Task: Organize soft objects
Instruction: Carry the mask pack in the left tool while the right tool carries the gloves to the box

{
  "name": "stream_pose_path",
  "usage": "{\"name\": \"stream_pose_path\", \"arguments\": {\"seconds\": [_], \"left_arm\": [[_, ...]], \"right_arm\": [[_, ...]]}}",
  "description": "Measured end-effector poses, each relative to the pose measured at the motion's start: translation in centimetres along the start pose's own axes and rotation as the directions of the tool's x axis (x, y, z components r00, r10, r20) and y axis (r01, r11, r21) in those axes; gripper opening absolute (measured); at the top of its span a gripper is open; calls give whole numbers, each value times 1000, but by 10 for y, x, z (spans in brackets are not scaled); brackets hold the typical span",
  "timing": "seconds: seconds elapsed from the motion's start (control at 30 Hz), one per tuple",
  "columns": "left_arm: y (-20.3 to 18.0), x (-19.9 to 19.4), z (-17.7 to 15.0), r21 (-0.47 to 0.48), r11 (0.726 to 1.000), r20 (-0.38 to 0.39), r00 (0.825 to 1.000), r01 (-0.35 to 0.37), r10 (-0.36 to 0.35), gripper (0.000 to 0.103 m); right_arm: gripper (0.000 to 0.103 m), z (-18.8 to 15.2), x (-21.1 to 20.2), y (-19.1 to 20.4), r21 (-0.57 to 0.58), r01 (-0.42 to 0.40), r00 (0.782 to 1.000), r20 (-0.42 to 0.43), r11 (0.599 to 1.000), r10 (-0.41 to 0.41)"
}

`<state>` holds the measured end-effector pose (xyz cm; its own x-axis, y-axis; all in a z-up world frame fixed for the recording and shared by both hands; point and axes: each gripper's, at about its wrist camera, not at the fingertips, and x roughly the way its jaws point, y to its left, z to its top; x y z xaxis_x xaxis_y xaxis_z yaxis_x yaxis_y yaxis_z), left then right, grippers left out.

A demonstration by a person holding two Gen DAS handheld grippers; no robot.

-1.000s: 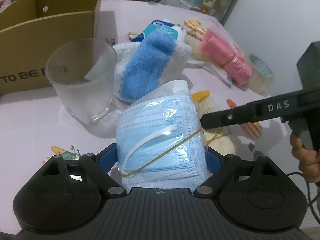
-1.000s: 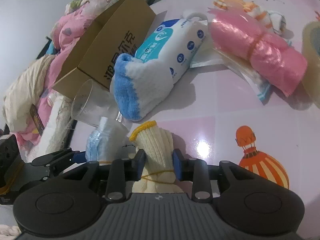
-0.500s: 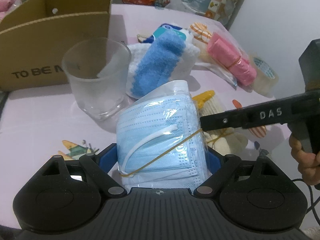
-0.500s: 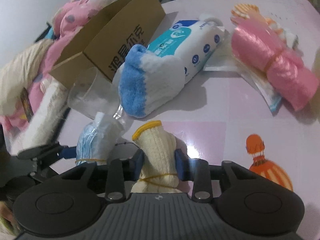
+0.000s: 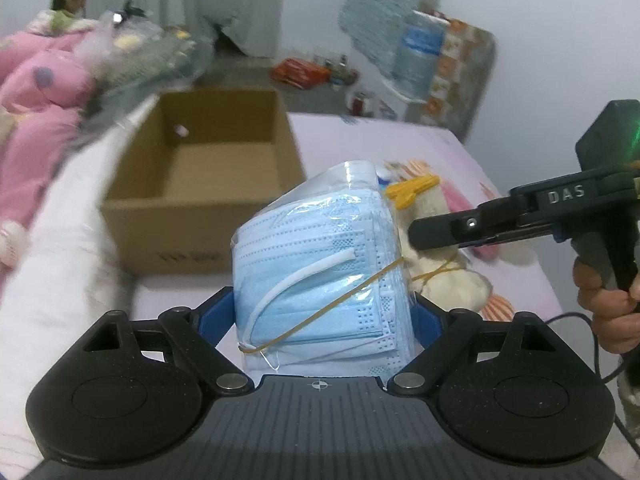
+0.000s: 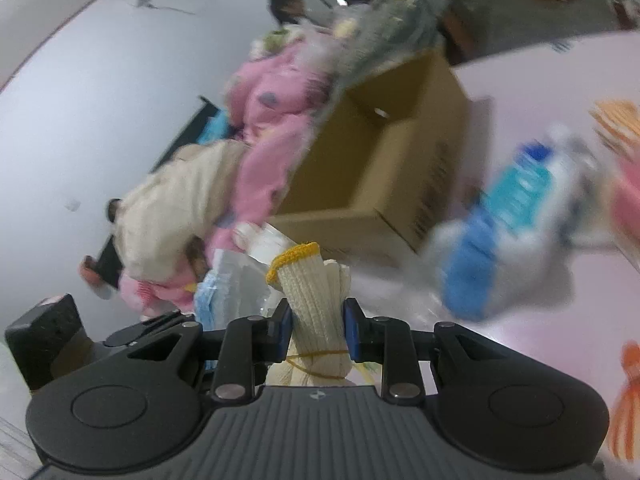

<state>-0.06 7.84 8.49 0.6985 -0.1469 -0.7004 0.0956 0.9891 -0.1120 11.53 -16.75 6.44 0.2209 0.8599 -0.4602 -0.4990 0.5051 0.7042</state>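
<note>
One pack of blue face masks (image 5: 320,268), bound with a rubber band, sits clamped between the wide-set jaws of the left gripper (image 5: 320,316), held in the air near the open cardboard box (image 5: 224,168). One bundle of cream knit gloves (image 6: 316,300) is pinched tight in the nearly closed right gripper (image 6: 316,324). The box looks empty inside as far as shown, so I judge nothing is packed yet. On the pink table (image 6: 520,92) to the right lie one blue-and-white sock (image 6: 480,264) and one wipes pack (image 6: 524,184), both blurred.
</note>
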Motion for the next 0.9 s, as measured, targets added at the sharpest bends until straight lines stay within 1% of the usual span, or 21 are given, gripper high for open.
{"name": "stream_pose_path", "arguments": {"seconds": [0.1,0.17,0.3,0.37,0.5,0.67,0.73,0.83,0.9], "left_arm": [[12,-6,21,8,998,24,998,-57,57,88],[21,-4,38,6,998,27,997,-70,70,88],[36,7,67,22,994,35,993,-111,110,88],[43,21,81,28,991,29,991,-133,132,88],[63,58,110,36,985,-1,986,-166,167,88],[93,121,146,40,980,-75,977,-195,197,88],[101,146,158,59,975,-98,971,-215,220,88],[109,182,173,89,963,-134,955,-255,265,89],[113,205,179,121,950,-154,940,-288,305,89]], "right_arm": [[17,27,11,15,-14,-43,999,6,999,43],[17,46,22,22,-15,-53,999,2,998,53],[17,83,47,26,-5,-43,999,-8,999,43],[17,102,63,23,9,-25,1000,-19,1000,25],[17,144,97,8,34,37,999,-42,999,-35],[17,198,149,-25,77,120,990,-81,990,-114],[17,216,169,-38,85,158,984,-96,984,-150],[17,238,198,-55,79,213,972,-122,974,-203],[17,251,219,-65,72,248,962,-139,966,-236]]}}
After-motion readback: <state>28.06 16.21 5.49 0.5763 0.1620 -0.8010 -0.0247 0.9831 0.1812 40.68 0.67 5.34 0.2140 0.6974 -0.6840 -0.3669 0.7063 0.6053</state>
